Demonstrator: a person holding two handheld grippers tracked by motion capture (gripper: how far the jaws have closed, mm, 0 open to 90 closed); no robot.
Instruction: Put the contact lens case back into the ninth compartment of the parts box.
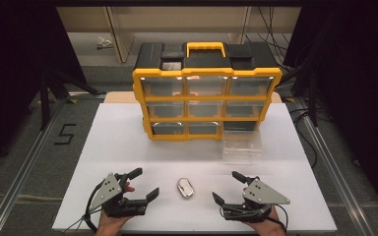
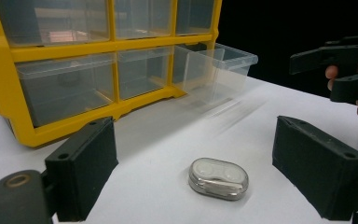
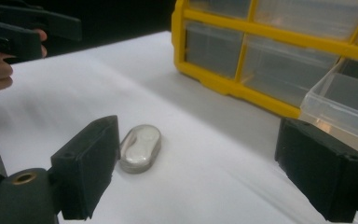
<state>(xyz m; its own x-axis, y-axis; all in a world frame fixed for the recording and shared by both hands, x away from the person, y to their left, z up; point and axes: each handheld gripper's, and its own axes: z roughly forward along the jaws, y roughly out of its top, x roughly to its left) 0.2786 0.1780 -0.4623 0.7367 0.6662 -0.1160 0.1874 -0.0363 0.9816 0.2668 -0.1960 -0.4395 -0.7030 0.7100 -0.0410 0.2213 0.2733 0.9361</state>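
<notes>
Work barely begun, by the look of it. Small clear oval case (image 1: 185,188) lies flat on white table (image 1: 128,142), between grippers, untouched. Left gripper (image 1: 141,183) spread wide, holding nothing; right gripper (image 1: 228,186) likewise spread, empty. Bottom-right clear drawer (image 1: 242,143) pulled out of yellow organizer (image 1: 206,98), apparently empty. Left: grasp case, carry it to drawer, probably push drawer in.

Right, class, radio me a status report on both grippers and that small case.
Left gripper open, right gripper open, both holding nothing. Small case flat on table between them, untouched. Nothing in the way.
</notes>
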